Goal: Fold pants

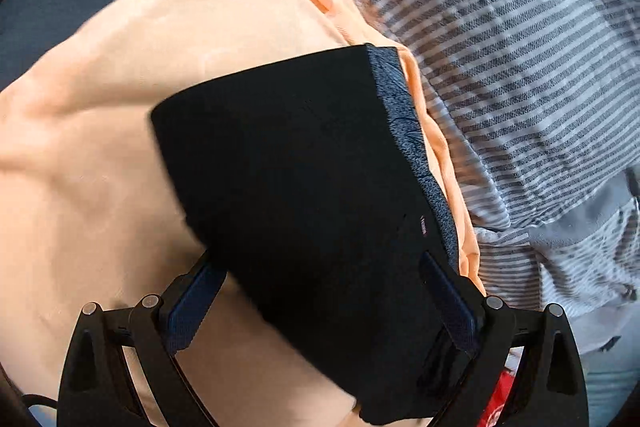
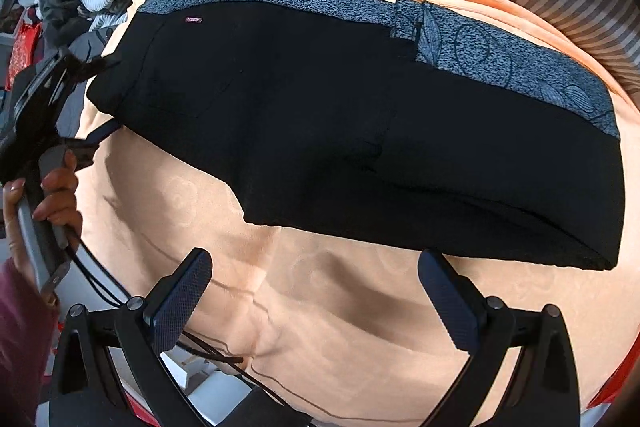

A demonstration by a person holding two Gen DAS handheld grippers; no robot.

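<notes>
The black pants (image 2: 340, 131) lie folded into a compact bundle on the orange bedsheet (image 2: 320, 307). The left claw (image 1: 324, 311) straddles one end, jaws apart; the right claw (image 2: 316, 299) hovers spread, empty. Little seems left.

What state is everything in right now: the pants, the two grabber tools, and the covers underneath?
Black pants: folded into a flat bundle, patterned grey waistband along the far edge, lying on the orange sheet.
Left gripper: jaws wide apart, straddling the pants' end, not pinching.
Right gripper: jaws open, empty, just short of the pants' near edge.
Orange sheet: spread out, creased.
Striped blanket: rumpled beyond the sheet.
</notes>
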